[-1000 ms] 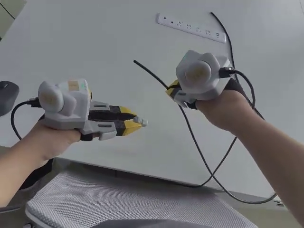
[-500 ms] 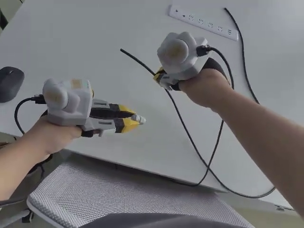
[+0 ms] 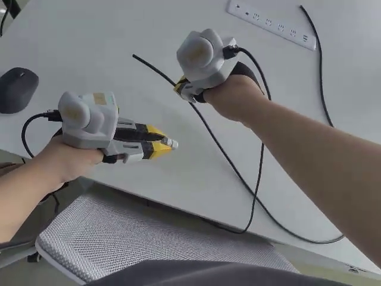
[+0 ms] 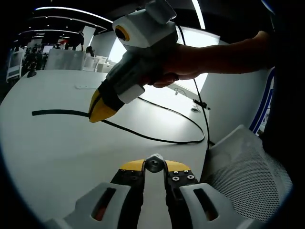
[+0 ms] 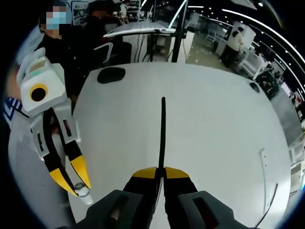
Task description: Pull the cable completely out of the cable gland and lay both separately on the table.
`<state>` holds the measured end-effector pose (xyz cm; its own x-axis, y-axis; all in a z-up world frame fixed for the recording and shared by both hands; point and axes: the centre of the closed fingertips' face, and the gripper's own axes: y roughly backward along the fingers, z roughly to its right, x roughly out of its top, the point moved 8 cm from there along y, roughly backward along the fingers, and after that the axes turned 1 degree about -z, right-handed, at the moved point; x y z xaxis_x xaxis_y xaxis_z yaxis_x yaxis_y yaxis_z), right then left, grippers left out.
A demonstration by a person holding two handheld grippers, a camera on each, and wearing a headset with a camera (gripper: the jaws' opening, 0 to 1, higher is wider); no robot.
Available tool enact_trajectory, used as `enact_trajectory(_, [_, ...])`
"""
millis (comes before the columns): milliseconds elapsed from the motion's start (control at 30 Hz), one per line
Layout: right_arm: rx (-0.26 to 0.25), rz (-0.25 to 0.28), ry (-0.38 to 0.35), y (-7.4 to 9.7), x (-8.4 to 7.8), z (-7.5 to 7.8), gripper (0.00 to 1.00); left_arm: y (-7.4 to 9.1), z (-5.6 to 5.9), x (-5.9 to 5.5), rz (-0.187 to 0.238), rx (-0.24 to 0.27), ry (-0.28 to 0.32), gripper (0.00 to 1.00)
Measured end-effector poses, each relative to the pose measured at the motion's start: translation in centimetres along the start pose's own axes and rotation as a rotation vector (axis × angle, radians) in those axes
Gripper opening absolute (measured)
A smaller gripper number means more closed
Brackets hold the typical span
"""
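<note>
My left gripper (image 3: 171,143) is shut on a small pale cable gland (image 3: 171,143), held over the table's near edge; the same gland (image 4: 154,163) sits pinched between the yellow tips in the left gripper view. The black cable (image 3: 223,152) is apart from the gland. My right gripper (image 3: 181,90) is shut on that cable a short way from its free end (image 3: 136,57), low over the white table (image 3: 89,42). In the right gripper view the cable (image 5: 163,129) runs straight ahead from the shut jaws, with the left gripper (image 5: 71,180) and gland (image 5: 84,193) at lower left.
A white power strip (image 3: 271,22) lies at the back right, with another black lead (image 3: 321,65) beside it. A dark mouse (image 3: 16,89) rests at the left. A grey mesh chair seat (image 3: 155,238) stands below the table's front edge. People stand beyond the table.
The right gripper has carried the cable's free end leftward across the table, farther from the gland. The left gripper has shifted a little left, still holding the gland. The head camera moved too.
</note>
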<state>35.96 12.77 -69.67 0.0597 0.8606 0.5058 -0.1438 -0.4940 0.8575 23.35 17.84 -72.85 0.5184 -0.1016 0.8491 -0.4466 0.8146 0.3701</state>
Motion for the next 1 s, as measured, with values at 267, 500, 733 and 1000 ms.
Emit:
enact_trajectory(267, [0.047,-0.015,0.048,-3.0,0.1,-1.3,0.0,0.0,-1.1,-1.2,-0.04,0.035,-0.013,0.16])
enact_trajectory(500, [0.051,-0.027,0.035,-4.5,-0.6,-0.8,0.0,-0.1,-1.5,-2.0,-0.046,0.044,-0.004,0.16])
enact_trajectory(733, [0.052,-0.035,0.016,-5.3,-1.0,-0.5,0.0,-0.2,-1.6,-2.7,-0.065,0.05,0.006,0.16])
enact_trajectory(1000, [0.062,-0.036,0.009,-5.6,-1.1,-0.5,0.0,-0.2,-1.9,-2.9,-0.074,0.06,0.011,0.16])
